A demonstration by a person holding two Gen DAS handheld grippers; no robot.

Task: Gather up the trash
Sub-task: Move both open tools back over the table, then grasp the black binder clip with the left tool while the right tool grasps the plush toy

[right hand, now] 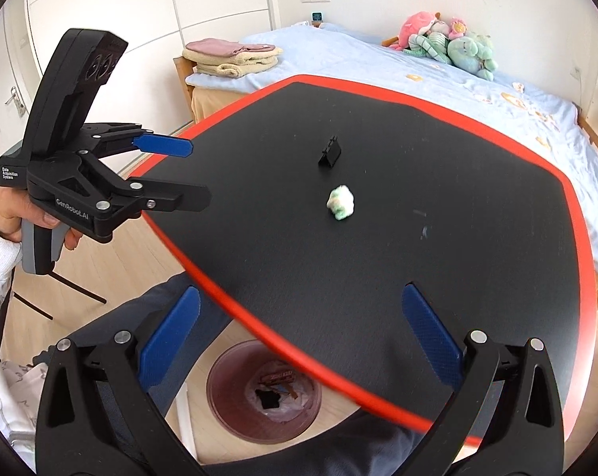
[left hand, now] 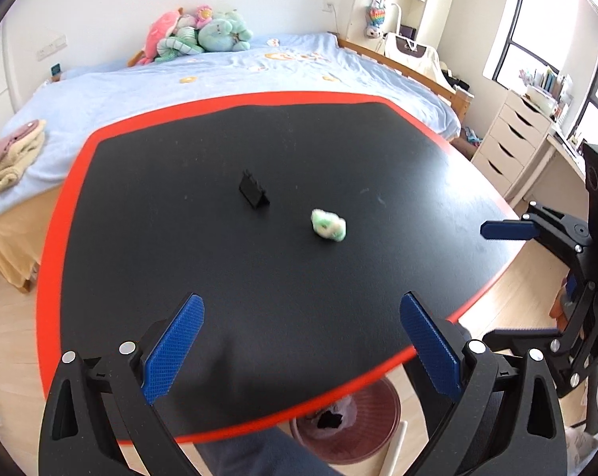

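Note:
A crumpled white and green paper wad (left hand: 328, 225) lies near the middle of the black table with a red rim (left hand: 378, 150); it also shows in the right wrist view (right hand: 341, 202). My left gripper (left hand: 301, 309) is open and empty, held above the table's near edge, well short of the wad. My right gripper (right hand: 301, 301) is open and empty over the near edge. The right gripper shows at the right of the left wrist view (left hand: 505, 277). The left gripper shows at the left of the right wrist view (right hand: 198, 172).
A small black stand (left hand: 253, 191) sits on the table just beyond the wad. A dark red bin (right hand: 264, 390) with a liner and some rubbish stands on the wooden floor below the near edge. A bed with plush toys (left hand: 204, 33) lies behind. White drawers (left hand: 509, 139) stand at the right.

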